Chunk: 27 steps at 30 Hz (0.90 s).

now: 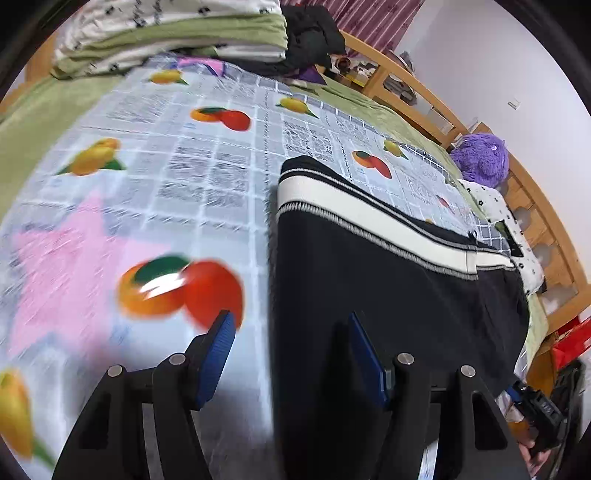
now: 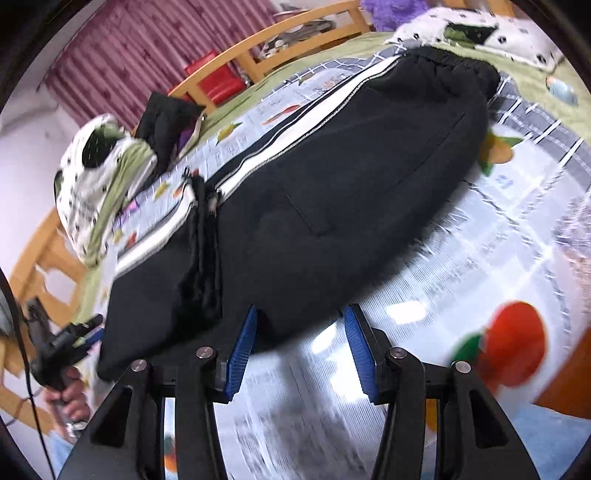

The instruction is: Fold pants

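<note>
Black pants (image 1: 388, 280) with a white side stripe lie folded on a fruit-print sheet (image 1: 177, 177) on the bed. My left gripper (image 1: 291, 332) is open and empty, straddling the pants' left edge near their near end. In the right wrist view the pants (image 2: 351, 192) stretch from the waistband at top right to the folded legs at lower left. My right gripper (image 2: 301, 321) is open and empty, just in front of the pants' near edge. The left gripper (image 2: 70, 343) shows at far left, held in a hand.
Folded bedding (image 1: 170, 33) and dark clothes (image 1: 310, 37) lie at the bed's far end. A purple plush toy (image 1: 480, 158) and a spotted pillow (image 1: 506, 221) sit by the wooden bed frame (image 1: 546, 229). A red box (image 2: 214, 77) stands beyond the frame.
</note>
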Available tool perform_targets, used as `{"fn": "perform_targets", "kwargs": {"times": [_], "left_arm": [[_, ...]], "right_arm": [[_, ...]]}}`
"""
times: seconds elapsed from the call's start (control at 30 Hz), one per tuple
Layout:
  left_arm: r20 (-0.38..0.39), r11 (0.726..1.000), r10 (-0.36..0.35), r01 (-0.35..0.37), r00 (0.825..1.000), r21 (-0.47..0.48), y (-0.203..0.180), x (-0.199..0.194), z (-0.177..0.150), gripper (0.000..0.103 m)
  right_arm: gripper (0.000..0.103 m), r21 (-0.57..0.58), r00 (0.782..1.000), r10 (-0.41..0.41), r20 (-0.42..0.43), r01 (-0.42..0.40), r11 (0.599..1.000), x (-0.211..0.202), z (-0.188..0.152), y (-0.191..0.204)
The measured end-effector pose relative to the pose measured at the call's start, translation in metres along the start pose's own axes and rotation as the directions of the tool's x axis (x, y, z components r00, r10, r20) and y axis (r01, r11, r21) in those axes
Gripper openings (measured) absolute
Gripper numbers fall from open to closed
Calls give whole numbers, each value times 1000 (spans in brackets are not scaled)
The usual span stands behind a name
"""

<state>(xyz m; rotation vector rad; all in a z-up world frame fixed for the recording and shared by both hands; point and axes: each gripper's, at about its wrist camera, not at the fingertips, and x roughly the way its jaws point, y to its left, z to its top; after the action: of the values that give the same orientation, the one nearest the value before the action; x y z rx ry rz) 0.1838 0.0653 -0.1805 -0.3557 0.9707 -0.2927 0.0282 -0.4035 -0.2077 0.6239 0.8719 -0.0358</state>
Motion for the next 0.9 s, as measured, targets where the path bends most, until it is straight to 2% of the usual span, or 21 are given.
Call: {"fn": "perform_targets", "kwargs": {"times": [0.07,0.13,0.17,0.2,0.23,0.27,0.33,0.4,0.47,0.6,0.73,0.8,0.87,0.9], "left_arm": [[-24,998,-62,61,998,-34,1,19,12,52],[-37,995,-88,86,995,-43,-2,31,18,37],[-45,995,-84,82,995,-49,-5,36,22,34],[-43,994,-95,92,995,-60,-6,39,25,21],[-39,992,-112,109,993,-66,-6,38,27,12],[-29,988,-135,133,990,-74,-4,35,29,11],[-10,984,-170,169,985,-65,-1,22,32,10],[21,987,-157,158,987,-33,4,3,34,10],[51,991,-133,134,990,-15,16,-17,35,10],[82,998,-42,45,996,-42,56,-58,38,10],[85,994,89,-84,992,-65,88,-83,34,10],[72,988,140,-134,988,-81,96,-87,28,14],[57,978,192,-186,980,-96,98,-88,20,24],[51,967,240,-234,969,-100,96,-90,14,34]], "right_arm": [[50,29,1000,8,-5,-8,1000,12,7,-1],[46,50,1000,11,13,-12,999,19,12,1],[40,56,1000,-8,28,7,998,23,13,5],[35,54,999,-32,34,30,998,25,15,9],[26,48,997,-59,40,58,997,27,16,13],[18,37,995,-86,52,84,996,26,17,17],[15,10,989,-127,80,127,992,22,19,32],[15,-24,982,-145,119,149,989,13,19,50],[15,-40,987,-112,118,118,992,8,19,66],[14,-67,999,15,47,-12,998,18,3,110],[14,-138,996,82,-17,-84,987,30,-34,150],[15,-174,996,78,-41,-84,981,35,-53,160],[19,-203,998,15,-55,-26,979,40,-67,160],[19,-225,997,-26,-68,10,974,44,-74,157]]}}
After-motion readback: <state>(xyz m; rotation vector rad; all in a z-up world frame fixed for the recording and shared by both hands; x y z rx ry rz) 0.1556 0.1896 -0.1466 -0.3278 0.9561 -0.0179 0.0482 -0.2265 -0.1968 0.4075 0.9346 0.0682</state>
